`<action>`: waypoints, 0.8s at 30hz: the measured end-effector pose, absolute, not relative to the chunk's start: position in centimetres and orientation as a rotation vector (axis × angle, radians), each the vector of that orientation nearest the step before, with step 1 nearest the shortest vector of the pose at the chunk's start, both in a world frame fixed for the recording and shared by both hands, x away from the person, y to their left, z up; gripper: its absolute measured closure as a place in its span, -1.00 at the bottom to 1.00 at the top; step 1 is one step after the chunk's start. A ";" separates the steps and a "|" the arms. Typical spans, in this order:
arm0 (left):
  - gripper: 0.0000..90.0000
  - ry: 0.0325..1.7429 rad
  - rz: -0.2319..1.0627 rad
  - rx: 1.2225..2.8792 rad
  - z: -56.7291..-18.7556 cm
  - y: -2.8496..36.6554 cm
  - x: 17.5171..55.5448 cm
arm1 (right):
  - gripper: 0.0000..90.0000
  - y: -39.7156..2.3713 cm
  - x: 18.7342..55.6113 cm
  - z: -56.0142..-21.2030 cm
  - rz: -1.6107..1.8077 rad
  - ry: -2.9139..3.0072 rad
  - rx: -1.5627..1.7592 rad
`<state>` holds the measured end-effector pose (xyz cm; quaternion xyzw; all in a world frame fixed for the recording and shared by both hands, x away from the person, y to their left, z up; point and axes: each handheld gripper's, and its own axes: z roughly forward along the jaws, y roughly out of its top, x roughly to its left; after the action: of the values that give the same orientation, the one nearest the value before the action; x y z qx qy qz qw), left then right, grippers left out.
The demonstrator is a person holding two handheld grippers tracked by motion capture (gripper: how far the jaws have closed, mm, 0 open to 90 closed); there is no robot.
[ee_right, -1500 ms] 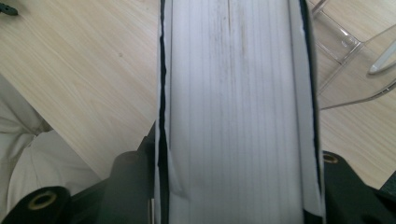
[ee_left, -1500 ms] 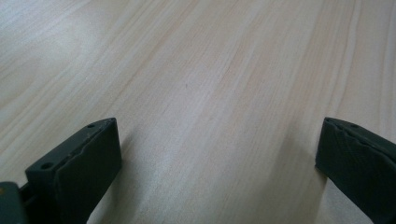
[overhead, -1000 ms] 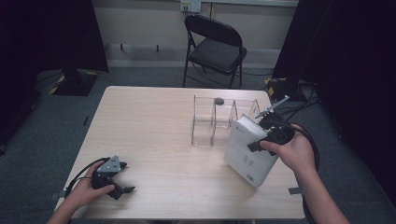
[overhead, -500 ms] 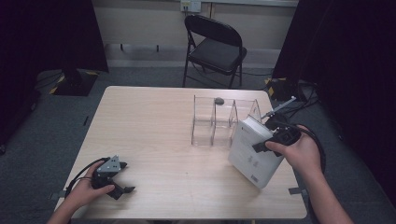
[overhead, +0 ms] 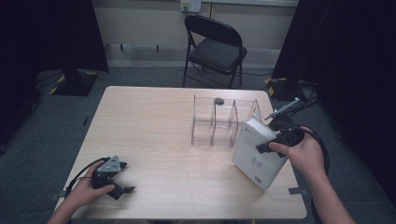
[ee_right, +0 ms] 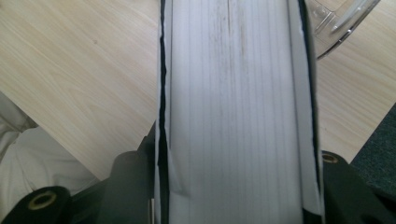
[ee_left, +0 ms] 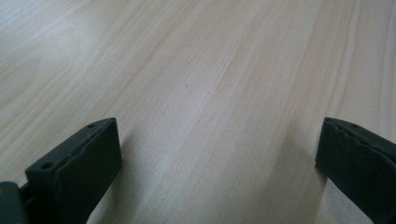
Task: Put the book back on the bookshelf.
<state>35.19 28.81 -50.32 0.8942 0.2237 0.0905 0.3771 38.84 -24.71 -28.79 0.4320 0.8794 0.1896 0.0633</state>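
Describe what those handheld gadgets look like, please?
Each tool is black with two chunky jaws. The left tool carries a grey three-cornered plate and trails a black cable. The right tool also trails a black cable. Both forearms are bare.

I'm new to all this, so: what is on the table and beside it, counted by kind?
Books: 1
Clear divided racks: 1
Handheld grippers: 2 (left, right)
Folding chairs: 1
Total: 5

Light wood-grain square surface point(overhead: 154, 121) is standing on grey carpeted floor point(overhead: 42, 135). Black folding metal chair point(overhead: 215, 46) is sitting behind it, facing the pale beige wall point(overhead: 140, 23). Black curtains point(overhead: 46, 32) are hanging at both sides. Light is falling evenly from overhead.
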 end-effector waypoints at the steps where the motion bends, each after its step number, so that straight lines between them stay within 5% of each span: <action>1: -1.00 0.573 0.232 2.286 -50.3 28.8 35.2 | 0.16 -24.7 38.8 -28.8 0.571 2.644 1.308; 24: -1.00 0.569 0.229 2.288 -50.3 28.8 35.2 | 0.16 -25.3 40.1 -28.7 0.565 2.574 1.451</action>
<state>35.22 28.82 -50.31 0.8947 0.2226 0.0895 0.3768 40.10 -25.34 -28.71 0.4812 0.8537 0.1875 0.0665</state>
